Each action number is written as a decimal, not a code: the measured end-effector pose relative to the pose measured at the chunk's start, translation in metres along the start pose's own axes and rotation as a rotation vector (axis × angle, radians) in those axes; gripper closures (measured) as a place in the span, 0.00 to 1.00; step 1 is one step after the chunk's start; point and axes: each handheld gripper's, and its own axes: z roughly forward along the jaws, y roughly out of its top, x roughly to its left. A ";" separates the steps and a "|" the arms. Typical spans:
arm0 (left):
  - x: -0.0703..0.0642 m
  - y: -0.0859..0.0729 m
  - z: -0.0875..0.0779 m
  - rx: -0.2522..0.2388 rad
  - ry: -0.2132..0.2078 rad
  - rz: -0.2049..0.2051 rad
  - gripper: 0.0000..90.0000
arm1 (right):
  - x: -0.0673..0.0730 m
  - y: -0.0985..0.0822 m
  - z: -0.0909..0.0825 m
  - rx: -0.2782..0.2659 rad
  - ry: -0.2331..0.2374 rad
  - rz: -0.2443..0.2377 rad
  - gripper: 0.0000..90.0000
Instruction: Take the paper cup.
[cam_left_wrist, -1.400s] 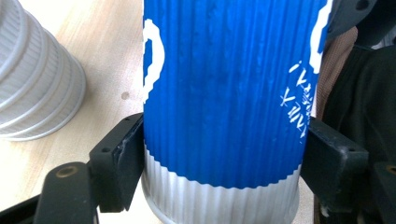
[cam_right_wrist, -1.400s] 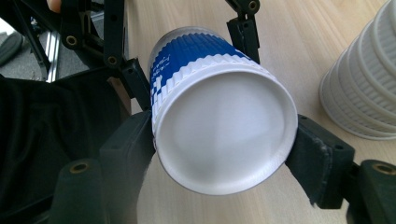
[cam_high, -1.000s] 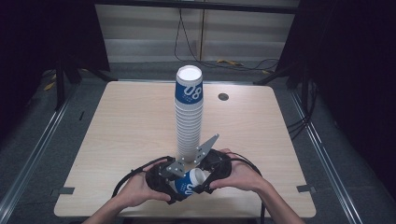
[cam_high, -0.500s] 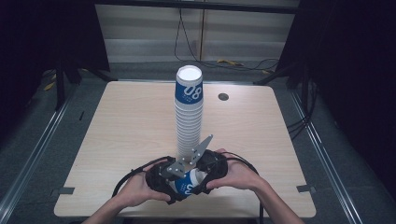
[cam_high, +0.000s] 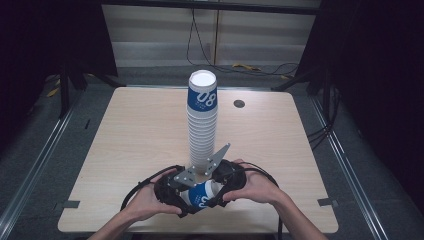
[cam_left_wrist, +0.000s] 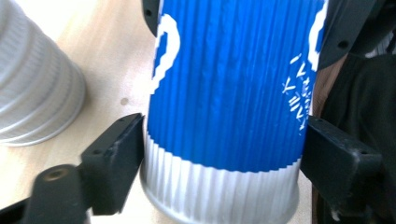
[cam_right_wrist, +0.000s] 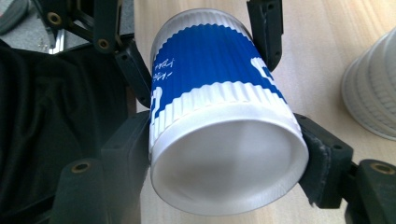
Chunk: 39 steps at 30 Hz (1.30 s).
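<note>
A blue-and-white ribbed paper cup (cam_high: 200, 194) lies on its side just above the table's front edge, held from both ends. My left gripper (cam_high: 186, 196) is shut on it, with its jaws pressing the white band (cam_left_wrist: 219, 186) from both sides. My right gripper (cam_high: 214, 192) grips the other end, where the cup's white end (cam_right_wrist: 224, 163) faces the camera. Its jaws have just been closing with the cup between them, and they touch both sides. A tall stack of the same cups (cam_high: 202, 130) stands upside down mid-table, just behind the grippers.
The wooden table (cam_high: 125, 130) has a round dark grommet (cam_high: 239, 103) at the back right. The stack's base (cam_left_wrist: 32, 93) sits close beside the held cup. Cables run across the floor behind the table, and metal rails flank both sides.
</note>
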 end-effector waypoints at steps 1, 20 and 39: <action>0.001 -0.001 -0.002 -0.016 0.004 -0.004 0.17 | 0.000 0.000 0.000 0.011 -0.002 0.003 0.32; 0.016 -0.014 -0.025 -0.237 0.020 -0.128 0.19 | -0.006 -0.020 -0.004 -0.052 -0.061 0.063 0.31; 0.022 -0.020 -0.038 -0.362 0.006 -0.192 0.18 | -0.002 -0.049 -0.021 -0.300 -0.156 0.155 0.31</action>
